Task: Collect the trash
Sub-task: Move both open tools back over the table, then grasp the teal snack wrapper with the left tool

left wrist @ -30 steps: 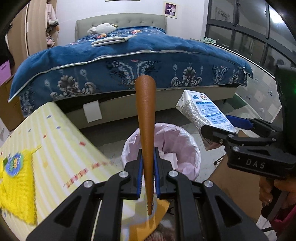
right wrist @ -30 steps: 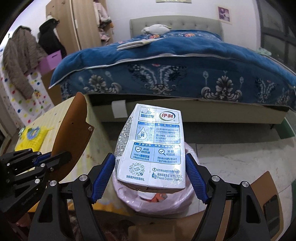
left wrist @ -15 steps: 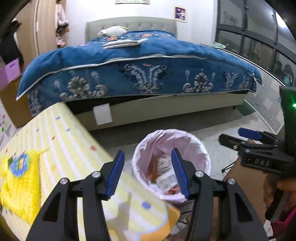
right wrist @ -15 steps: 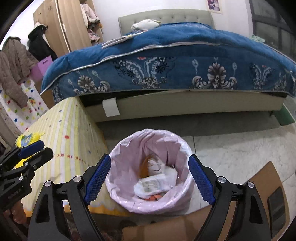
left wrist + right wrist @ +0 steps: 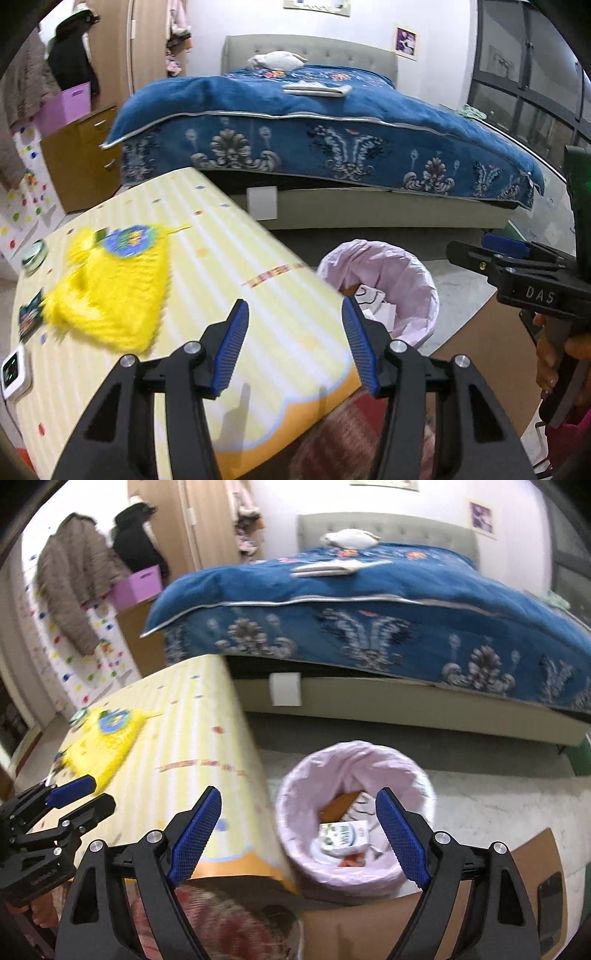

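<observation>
A: What is seen nearest the cameras?

B: Both claws are seen spread wide with nothing between the blue pads. The left gripper [image 5: 295,345] is held over the yellow striped table [image 5: 258,295]; the right gripper [image 5: 299,834] is held above the pink-lined trash bin [image 5: 399,764]. One second ago a brown paper cone was clamped in the left one and a milk carton in the right; by half a second ago both had been let go.

A: Can any writing be read?

B: "DAS" is printed on the side of the right gripper [image 5: 532,280] as seen from the left wrist view. Red lettering on the table is blurred and cannot be read. Print on the milk carton [image 5: 343,836] is too small to make out.

A: Where is the trash found?

B: The carton is lying flat inside the bin, on top of other waste, with a brown piece [image 5: 338,805] seen just behind it. The bin is set on the floor just beside the table's edge.

A: And farther off?

B: A yellow knitted cloth [image 5: 110,288] is laid on the table. Beyond, a bed with a blue patterned blanket [image 5: 332,125] is seen, and a purple box [image 5: 138,581] on a wooden cabinet [image 5: 83,155].
</observation>
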A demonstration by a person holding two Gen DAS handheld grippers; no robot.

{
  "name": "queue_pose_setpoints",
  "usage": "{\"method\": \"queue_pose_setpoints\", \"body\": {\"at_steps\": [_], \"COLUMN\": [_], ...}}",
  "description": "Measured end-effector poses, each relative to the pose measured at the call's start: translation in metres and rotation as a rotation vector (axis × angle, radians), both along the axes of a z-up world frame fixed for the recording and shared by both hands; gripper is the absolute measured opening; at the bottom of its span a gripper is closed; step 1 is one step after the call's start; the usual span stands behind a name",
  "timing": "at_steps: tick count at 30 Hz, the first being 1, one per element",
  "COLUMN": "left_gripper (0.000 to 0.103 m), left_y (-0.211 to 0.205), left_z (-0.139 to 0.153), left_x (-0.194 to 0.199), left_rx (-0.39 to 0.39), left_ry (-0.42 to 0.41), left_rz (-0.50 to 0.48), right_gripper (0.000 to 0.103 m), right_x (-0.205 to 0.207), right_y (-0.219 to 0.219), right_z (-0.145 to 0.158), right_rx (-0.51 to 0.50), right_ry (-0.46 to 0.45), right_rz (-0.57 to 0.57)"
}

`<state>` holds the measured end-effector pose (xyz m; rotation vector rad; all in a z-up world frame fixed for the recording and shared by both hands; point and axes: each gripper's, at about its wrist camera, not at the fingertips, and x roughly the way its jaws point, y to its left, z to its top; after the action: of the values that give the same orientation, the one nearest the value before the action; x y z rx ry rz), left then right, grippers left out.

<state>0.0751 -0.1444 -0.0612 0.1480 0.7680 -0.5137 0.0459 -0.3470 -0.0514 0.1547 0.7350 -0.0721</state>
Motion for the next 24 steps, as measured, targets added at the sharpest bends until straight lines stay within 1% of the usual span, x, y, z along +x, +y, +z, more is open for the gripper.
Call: {"method": "queue_pose_setpoints", "body": {"at_steps": [5,8,10,12,14,16,17,19,20,22,23,24], "left_gripper": [0.051,0.056,0.063,0.067,0.070,0.077,0.078,0.079,0.079,0.079,0.079,0.079], "left_y": [0.043,0.069,0.092,0.117,0.142,0.169,0.184,0.203,0.213,0.230,0.237,0.245], "left_z": [0.003,0.004,0.004,0.004,0.003,0.002,0.001,0.002,0.001,0.000,0.000,-0.001], "left_x": [-0.010,-0.011,-0.009,-0.002,0.006,0.014,0.018,0.022,0.024,0.031,0.035,0.039], "left_rx": [0.002,0.006,0.009,0.017,0.020,0.016,0.010,0.000,-0.003,-0.005,-0.006,-0.013], "left_ry": [-0.012,-0.018,-0.029,-0.037,-0.033,-0.022,-0.018,-0.012,-0.008,-0.003,-0.001,0.004], "left_rz": [0.067,0.119,0.176,0.249,0.315,0.391,0.433,0.475,0.494,0.523,0.535,0.545], "right_gripper": [0.085,0.085,0.085,0.085,0.085,0.085,0.085,0.083,0.082,0.075,0.069,0.058], "right_x": [0.007,0.014,0.020,0.026,0.033,0.042,0.046,0.057,0.063,0.073,0.078,0.084], "right_y": [0.051,0.082,0.101,0.119,0.137,0.155,0.162,0.178,0.185,0.197,0.202,0.207], "right_z": [0.006,0.011,0.014,0.016,0.019,0.020,0.021,0.020,0.020,0.019,0.019,0.018], "right_rx": [-0.020,-0.044,-0.059,-0.071,-0.083,-0.091,-0.093,-0.096,-0.092,-0.081,-0.078,-0.075], "right_ry": [0.004,0.008,0.007,0.006,-0.001,-0.007,-0.010,-0.017,-0.019,-0.020,-0.020,-0.020], "right_rz": [0.117,0.190,0.236,0.274,0.309,0.346,0.359,0.383,0.394,0.410,0.414,0.414]}}
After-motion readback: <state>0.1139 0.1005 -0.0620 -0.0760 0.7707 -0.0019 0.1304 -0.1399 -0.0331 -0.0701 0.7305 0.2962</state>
